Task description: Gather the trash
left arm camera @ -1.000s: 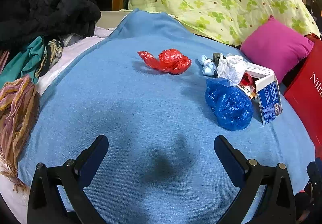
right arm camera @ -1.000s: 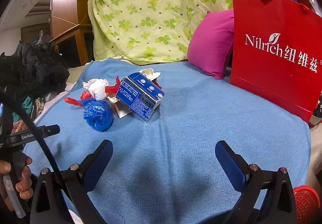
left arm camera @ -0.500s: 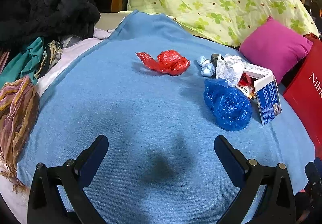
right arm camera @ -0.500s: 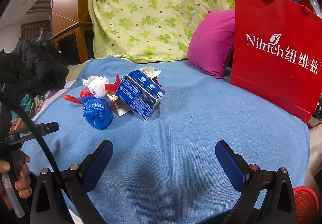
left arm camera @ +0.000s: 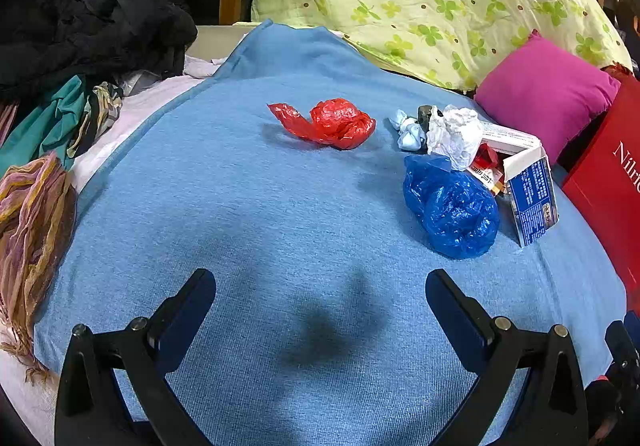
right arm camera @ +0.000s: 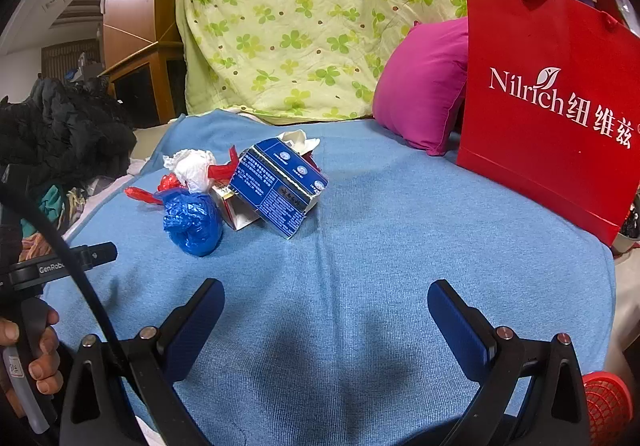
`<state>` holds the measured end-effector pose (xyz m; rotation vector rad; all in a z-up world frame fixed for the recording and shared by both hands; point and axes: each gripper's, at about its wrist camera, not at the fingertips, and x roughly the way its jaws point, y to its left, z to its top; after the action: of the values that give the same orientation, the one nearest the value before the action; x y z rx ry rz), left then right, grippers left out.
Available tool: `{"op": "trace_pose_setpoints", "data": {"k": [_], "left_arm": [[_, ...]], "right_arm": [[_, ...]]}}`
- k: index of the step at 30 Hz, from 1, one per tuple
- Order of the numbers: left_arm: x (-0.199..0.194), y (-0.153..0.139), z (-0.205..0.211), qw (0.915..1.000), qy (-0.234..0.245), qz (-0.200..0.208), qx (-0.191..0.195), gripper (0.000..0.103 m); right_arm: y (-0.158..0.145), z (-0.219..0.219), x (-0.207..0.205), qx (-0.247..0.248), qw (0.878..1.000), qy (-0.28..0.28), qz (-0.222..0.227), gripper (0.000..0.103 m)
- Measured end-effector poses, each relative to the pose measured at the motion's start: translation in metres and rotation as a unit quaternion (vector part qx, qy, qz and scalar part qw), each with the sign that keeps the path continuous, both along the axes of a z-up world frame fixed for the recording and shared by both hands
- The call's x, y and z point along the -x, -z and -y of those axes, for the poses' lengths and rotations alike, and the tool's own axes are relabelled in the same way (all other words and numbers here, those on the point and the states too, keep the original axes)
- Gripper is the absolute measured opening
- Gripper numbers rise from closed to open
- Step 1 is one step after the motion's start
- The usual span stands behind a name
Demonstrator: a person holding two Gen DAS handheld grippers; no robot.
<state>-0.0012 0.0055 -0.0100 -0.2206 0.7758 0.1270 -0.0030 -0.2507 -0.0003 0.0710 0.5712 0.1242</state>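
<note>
Trash lies on a blue blanket (left arm camera: 240,205): a crumpled red plastic bag (left arm camera: 332,122), a blue plastic bag (left arm camera: 452,207), a white paper wad (left arm camera: 456,133), small pale blue wads (left arm camera: 408,131) and an open blue-and-white carton (left arm camera: 530,193). In the right wrist view the blue bag (right arm camera: 192,221), paper wad (right arm camera: 192,165) and carton (right arm camera: 276,191) sit ahead to the left. My left gripper (left arm camera: 320,298) is open and empty, short of the trash. My right gripper (right arm camera: 326,310) is open and empty.
A red paper shopping bag (right arm camera: 548,117) stands at the right beside a magenta pillow (right arm camera: 424,89). A green floral quilt (right arm camera: 312,25) is behind. Dark clothes (left arm camera: 88,17) and scarves (left arm camera: 32,213) pile at the left. A red mesh basket (right arm camera: 608,406) shows at lower right.
Both views have shifted only slightly; the trash sits a little closer in the right wrist view. Both grippers stay open and empty.
</note>
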Motion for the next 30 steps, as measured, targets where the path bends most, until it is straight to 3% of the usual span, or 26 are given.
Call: {"op": "trace_pose_setpoints", "data": {"k": [18,26,30], "left_arm": [[0.002,-0.002,0.002,1.0000,0.005,0.004,0.000,0.103],[0.002,-0.001,0.025,0.9982,0.059,0.009,-0.008,0.103],[-0.011,-0.007,0.043,0.9965,0.083,0.001,0.009,0.103]], "right_arm": [[0.001,0.001,0.000,0.001,1.000,0.002,0.001,0.103],[-0.006,0.016,0.007,-0.027,0.999,0.019,0.024,0.103],[-0.009,0.018,0.007,-0.039,0.999,0.021,0.024,0.103]]}}
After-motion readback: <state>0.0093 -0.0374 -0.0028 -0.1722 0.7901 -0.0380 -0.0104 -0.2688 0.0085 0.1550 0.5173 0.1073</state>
